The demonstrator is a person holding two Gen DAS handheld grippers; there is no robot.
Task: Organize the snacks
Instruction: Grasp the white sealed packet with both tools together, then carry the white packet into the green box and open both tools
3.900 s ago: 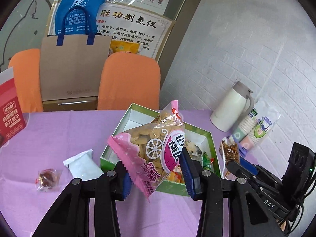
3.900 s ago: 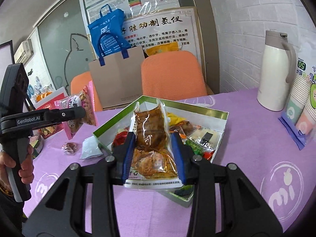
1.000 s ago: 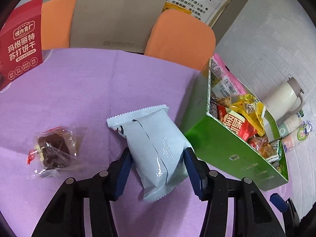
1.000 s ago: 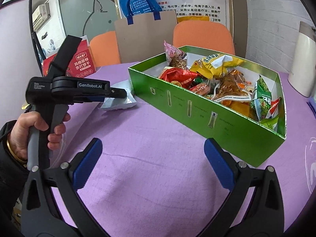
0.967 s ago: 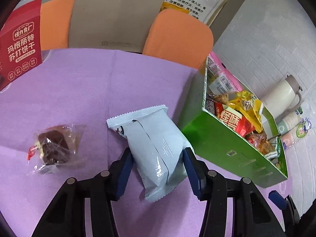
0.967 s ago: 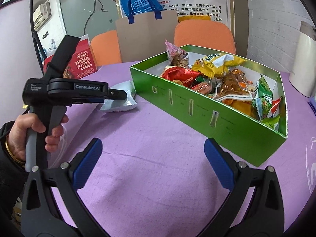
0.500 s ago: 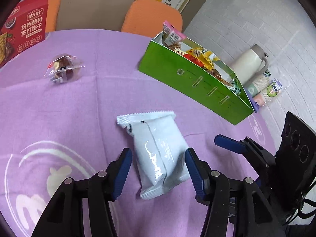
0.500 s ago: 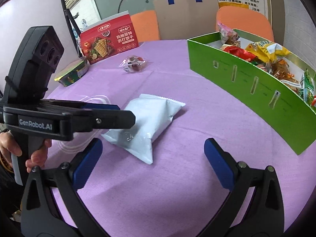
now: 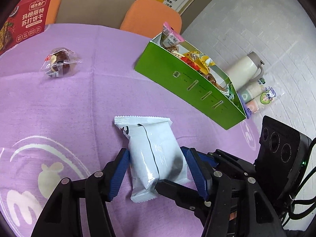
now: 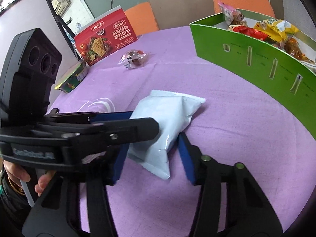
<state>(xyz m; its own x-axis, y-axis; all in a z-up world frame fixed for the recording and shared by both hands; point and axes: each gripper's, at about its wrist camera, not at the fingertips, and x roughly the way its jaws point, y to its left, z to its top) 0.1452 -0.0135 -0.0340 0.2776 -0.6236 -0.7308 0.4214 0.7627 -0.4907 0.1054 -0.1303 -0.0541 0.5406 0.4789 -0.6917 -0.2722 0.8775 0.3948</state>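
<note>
A white snack pouch lies on the purple tablecloth, away from the green snack box. My left gripper is shut on the pouch's near half, one blue pad against each side. My right gripper comes in from the right across the left one. Its jaws are closing, with the pouch's end corner between them and a thin gap still showing at the right pad. A clear-wrapped brown cake lies alone farther back.
The green box holds several snack bags. A red cracker box stands at the back left, with a green foil tub near it. A white thermos and sleeved paper cups sit beyond the box. Orange chairs stand behind the table.
The left gripper has pulled the white pouch away from the green box toward the near side. The right gripper has swung over to the pouch and narrowed its wide-open jaws around its end.
</note>
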